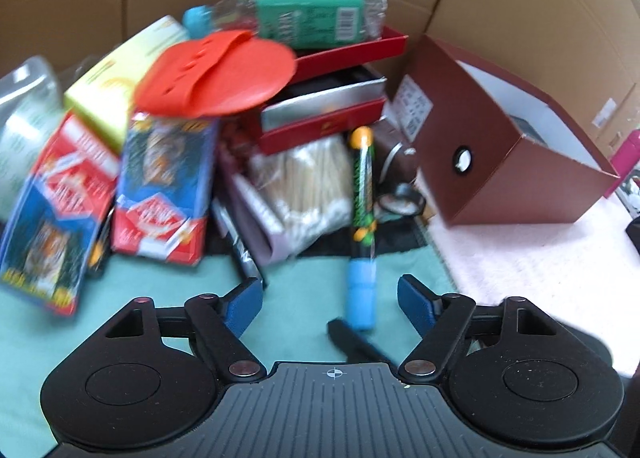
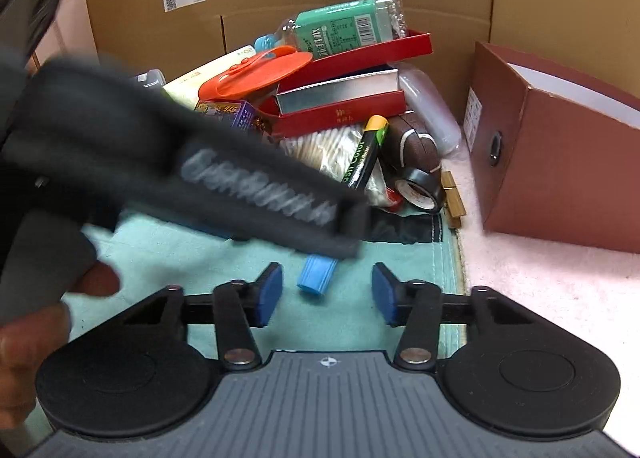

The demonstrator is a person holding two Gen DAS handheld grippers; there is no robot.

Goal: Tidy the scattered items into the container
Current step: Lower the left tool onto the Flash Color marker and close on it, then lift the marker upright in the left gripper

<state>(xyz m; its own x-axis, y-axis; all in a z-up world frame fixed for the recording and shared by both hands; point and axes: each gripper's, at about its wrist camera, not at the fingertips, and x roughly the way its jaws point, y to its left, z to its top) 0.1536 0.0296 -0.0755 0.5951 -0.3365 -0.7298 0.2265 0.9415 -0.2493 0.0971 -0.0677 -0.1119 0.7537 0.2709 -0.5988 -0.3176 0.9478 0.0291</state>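
STEP: grasp blue-capped black marker pen [image 2: 352,194] | right tongs [image 2: 327,294]: parted, empty, straddling cap | left tongs [image 1: 330,304]: wide, empty | ADVICE: centre before closing.

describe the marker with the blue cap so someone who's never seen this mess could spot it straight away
Find the tilted maroon box on the pink cloth, then look left to the pile on the green mat. The marker lies at the pile's front edge, leaning over a bag of cotton swabs. Nothing else is a long thin stick: sky-blue cap, black-and-green body, orange-yellow end.
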